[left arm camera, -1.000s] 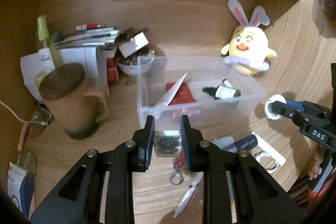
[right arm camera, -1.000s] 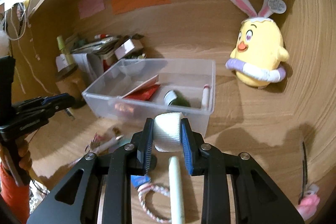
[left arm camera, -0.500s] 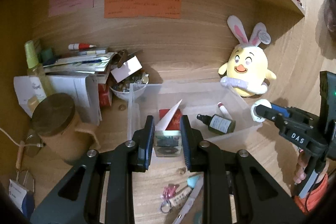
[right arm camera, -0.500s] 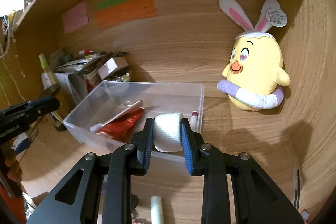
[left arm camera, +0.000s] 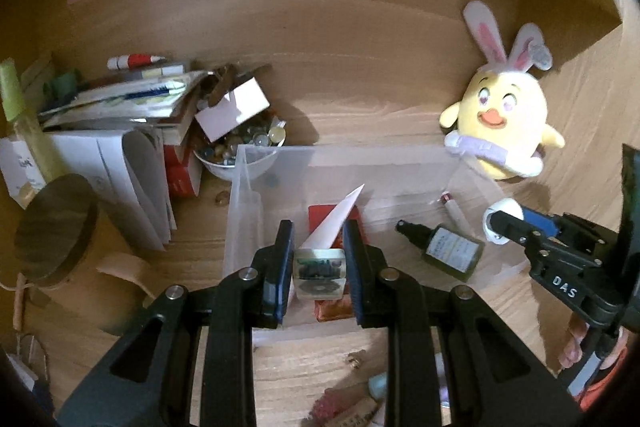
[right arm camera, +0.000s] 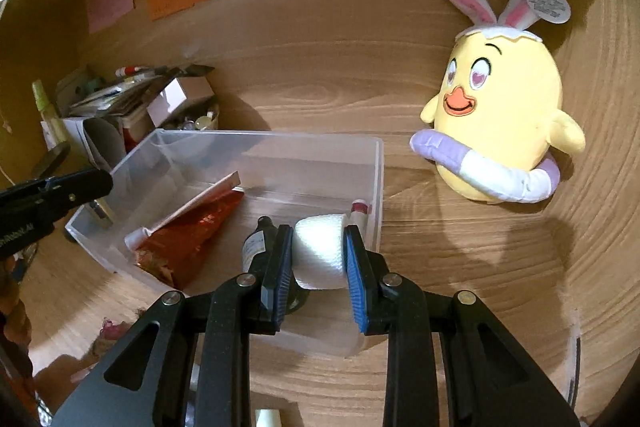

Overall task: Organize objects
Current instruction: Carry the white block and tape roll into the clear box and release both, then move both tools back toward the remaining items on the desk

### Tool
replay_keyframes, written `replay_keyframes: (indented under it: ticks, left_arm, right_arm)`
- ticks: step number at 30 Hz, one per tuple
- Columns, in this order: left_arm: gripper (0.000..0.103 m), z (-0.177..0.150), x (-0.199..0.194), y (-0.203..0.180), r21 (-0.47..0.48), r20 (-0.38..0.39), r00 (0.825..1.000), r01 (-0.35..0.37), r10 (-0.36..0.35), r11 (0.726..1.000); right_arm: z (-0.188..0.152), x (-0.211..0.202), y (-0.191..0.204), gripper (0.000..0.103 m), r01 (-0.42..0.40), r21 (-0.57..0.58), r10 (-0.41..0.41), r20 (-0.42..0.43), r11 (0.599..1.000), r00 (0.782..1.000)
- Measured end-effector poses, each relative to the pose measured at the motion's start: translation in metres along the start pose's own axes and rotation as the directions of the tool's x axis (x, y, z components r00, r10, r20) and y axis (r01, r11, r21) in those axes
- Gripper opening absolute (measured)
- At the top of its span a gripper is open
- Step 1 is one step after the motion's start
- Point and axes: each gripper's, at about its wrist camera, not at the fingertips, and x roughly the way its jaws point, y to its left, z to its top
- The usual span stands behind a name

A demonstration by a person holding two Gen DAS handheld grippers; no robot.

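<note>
A clear plastic bin stands on the wooden desk. In it lie a red packet, a white card, a small dark dropper bottle and a small tube. My left gripper is shut on a small clear case with a dark label, held over the bin's near wall. My right gripper is shut on a white gauze roll, held over the bin's right end; it also shows in the left wrist view.
A yellow chick plush with rabbit ears leans at the back right. A bowl of beads, stacked papers and boxes and a lidded brown mug stand left of the bin. Small loose items lie in front.
Both grippers have moved forward and up, from in front of the bin to over it, each still holding its object.
</note>
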Motion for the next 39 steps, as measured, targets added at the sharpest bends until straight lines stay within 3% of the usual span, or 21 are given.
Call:
replay_keyframes:
  ticks: [13, 24, 32, 34, 39]
  left_arm:
    - [0.024, -0.007, 0.030, -0.003, 0.013, -0.072, 0.997, 0.006, -0.005, 1.000]
    - [0.025, -0.004, 0.018, -0.006, 0.028, -0.074, 0.997, 0.030, -0.028, 0.999]
    - [0.046, -0.004, -0.012, -0.010, 0.056, -0.019, 1.000, 0.021, -0.020, 0.998]
    - [0.057, -0.006, -0.020, -0.011, 0.062, -0.002, 1.000, 0.015, -0.015, 0.998]
    - [0.067, -0.016, -0.040, -0.015, 0.090, 0.026, 1.000, -0.001, -0.001, 0.996]
  right_arm:
    - [0.002, 0.012, 0.010, 0.024, 0.015, -0.045, -0.016, -0.034, 0.999, 0.999]
    - [0.000, 0.004, 0.015, 0.043, 0.006, -0.063, -0.008, -0.033, 0.998, 0.999]
    - [-0.001, -0.027, 0.017, 0.057, -0.005, -0.066, 0.007, 0.022, 0.998, 1.000]
    - [-0.003, -0.036, 0.016, 0.061, -0.009, -0.065, 0.011, 0.034, 0.998, 0.999]
    - [-0.014, -0.055, 0.014, 0.069, -0.003, -0.069, 0.006, 0.053, 0.998, 0.999]
